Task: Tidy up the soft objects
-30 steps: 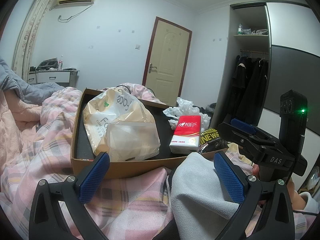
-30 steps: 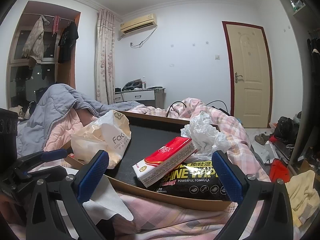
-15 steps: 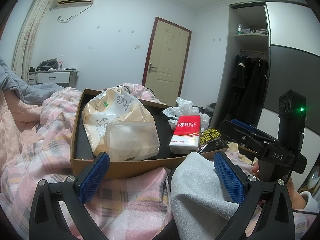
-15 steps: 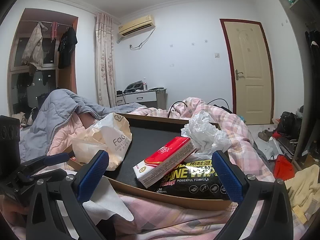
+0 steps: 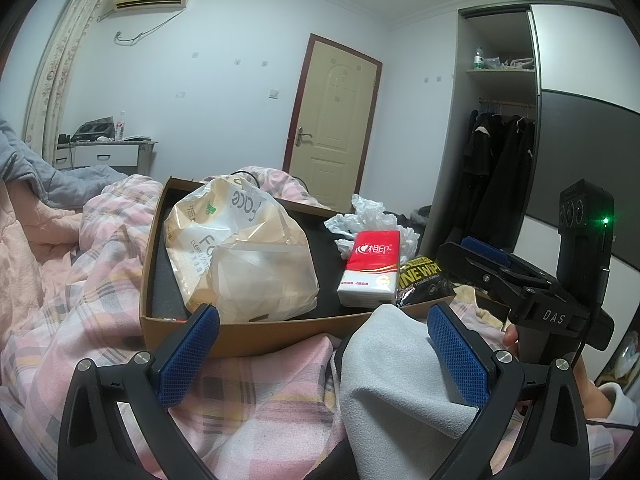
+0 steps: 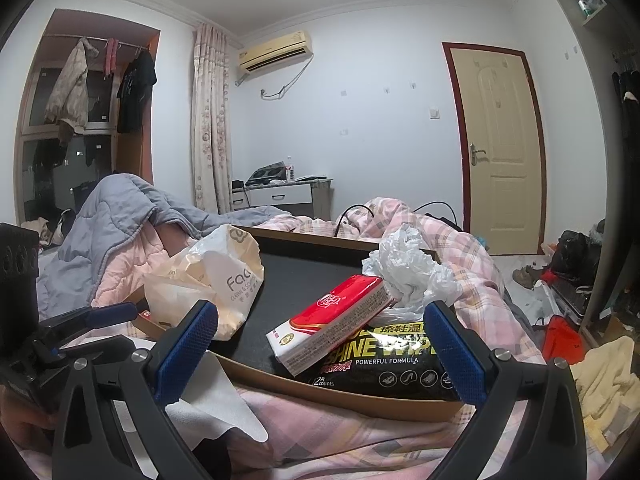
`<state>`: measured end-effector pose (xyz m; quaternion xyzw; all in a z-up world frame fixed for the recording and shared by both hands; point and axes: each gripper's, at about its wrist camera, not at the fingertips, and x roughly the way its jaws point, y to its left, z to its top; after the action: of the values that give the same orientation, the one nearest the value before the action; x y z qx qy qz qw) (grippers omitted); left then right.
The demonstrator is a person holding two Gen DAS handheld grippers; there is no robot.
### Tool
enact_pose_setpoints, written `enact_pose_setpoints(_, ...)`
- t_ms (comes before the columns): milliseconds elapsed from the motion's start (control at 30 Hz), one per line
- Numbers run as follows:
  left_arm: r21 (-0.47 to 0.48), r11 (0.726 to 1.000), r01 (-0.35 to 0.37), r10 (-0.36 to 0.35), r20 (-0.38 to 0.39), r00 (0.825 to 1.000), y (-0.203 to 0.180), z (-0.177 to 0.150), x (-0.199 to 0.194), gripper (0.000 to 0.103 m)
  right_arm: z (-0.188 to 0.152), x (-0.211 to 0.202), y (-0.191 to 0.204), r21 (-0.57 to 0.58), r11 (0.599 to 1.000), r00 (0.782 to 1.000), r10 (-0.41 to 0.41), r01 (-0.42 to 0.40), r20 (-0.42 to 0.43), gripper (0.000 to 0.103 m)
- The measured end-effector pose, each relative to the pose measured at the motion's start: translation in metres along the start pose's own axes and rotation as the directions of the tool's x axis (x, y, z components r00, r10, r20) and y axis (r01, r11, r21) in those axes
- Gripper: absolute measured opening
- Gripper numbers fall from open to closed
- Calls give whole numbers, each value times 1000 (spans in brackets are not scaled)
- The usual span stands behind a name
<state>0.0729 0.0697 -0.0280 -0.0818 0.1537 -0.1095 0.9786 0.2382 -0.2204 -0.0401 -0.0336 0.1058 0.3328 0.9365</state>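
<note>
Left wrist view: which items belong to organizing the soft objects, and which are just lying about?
Belongs to the job:
cardboard box
cream plastic bag
red tissue pack
black wipes pack
crumpled white bag
grey cloth

Just lying about:
plaid quilt
hanging coats
white desk

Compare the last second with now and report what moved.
Almost nothing moved. In the left wrist view the right gripper drifted slightly higher; nothing was taken hold of or let go. The left gripper stays open over the grey cloth. The cream bag, red tissue pack and black wipes pack lie unchanged in the cardboard tray.
</note>
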Motion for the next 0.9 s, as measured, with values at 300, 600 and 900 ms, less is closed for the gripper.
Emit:
enact_pose_setpoints(300, 0, 1000, -2, 2, 54, 999, -1, 3, -13, 103, 0, 1, 0, 6, 1000, 1000, -6, 6, -8, 102)
enact_pose_setpoints(600, 164, 986, 33, -49, 94, 994, -21, 16, -43, 103, 0, 1, -2, 18, 1000, 1000, -5, 5, -7, 102)
enact_pose_setpoints(900, 163, 979, 120, -129, 42, 991, -22, 12, -42, 103, 0, 1, -7, 42, 999, 1000, -3, 3, -10, 103)
